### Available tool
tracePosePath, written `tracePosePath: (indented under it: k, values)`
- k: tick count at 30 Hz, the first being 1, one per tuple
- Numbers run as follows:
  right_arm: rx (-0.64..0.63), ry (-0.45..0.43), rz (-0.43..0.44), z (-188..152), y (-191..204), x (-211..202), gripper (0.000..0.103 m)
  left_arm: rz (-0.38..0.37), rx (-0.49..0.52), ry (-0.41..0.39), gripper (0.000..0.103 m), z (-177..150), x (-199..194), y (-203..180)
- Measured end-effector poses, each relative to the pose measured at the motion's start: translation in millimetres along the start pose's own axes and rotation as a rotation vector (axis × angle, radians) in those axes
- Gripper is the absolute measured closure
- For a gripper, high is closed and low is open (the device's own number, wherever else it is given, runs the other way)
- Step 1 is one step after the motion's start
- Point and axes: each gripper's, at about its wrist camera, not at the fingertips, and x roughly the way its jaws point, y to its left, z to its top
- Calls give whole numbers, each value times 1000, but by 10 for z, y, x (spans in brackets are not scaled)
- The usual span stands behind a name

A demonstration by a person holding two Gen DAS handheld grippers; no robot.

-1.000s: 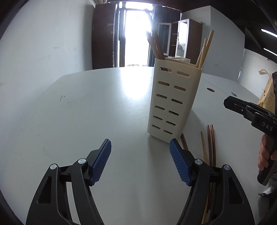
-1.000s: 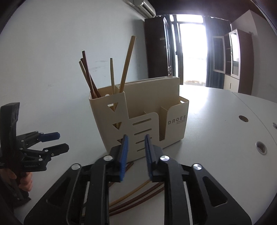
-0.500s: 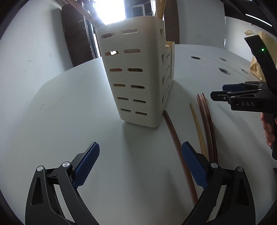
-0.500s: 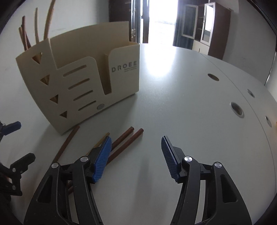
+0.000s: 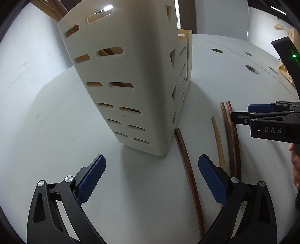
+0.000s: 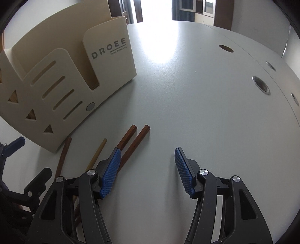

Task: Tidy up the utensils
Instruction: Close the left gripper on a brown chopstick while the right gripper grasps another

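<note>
Left wrist view: some chopsticks are already seen standing in the cream holder (image 5: 131,90) at upper left; four chopsticks (image 5: 189,172) are left lying on the surface (image 5: 46,150) at lower right, long axes running up the frame. The left gripper (image 5: 151,180), whose fingers have just been spreading, is held wide and empty.

Right wrist view: the loose chopsticks (image 6: 135,144) are seen at centre left, ends pointing to the upper right. The right gripper (image 6: 148,169) is spread, having just been opening, with nothing pinched.

Utensil holder (image 5: 131,84) stands on table (image 6: 187,93). Four chopsticks (image 6: 129,148) lie flat on table just in front of holder, side by side, one near its corner. More chopsticks (image 5: 50,8) stand inside holder.
</note>
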Motion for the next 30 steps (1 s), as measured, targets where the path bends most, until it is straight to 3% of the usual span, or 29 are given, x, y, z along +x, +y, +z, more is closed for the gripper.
tracePosePath:
  k: [3, 6, 8, 17, 20, 24, 25, 28, 30]
  values:
    - [24, 18, 27, 10, -59, 0, 30, -80, -70, 19, 6, -4, 39, 91]
    - [28, -1, 18, 5, -81, -14, 26, -48, -83, 16, 6, 4, 46, 112]
    - [23, -24, 10, 25, -97, 1, 25, 17, -44, 8, 6, 5, 53, 51]
    - [-32, -12, -75, -50, 67, 26, 25, 72, 37, 44, 6, 30, 223, -163]
    - [-84, -35, -110, -95, 144, 19, 25, 60, 14, 37, 6, 33, 247, -143]
    - [-117, -27, -66, -156, 163, -15, 25, -12, -84, 49, 6, -2, 295, -4]
    - [-126, -30, -64, -172, 168, -23, 25, -36, -115, 60, 6, -66, 258, 123]
    - [-142, -37, -47, -195, 185, -40, 28, -16, -127, 66, 5, -67, 275, 182]
    - [-148, -52, -45, -185, 189, -52, 45, -2, -106, 54, 6, -67, 272, 167]
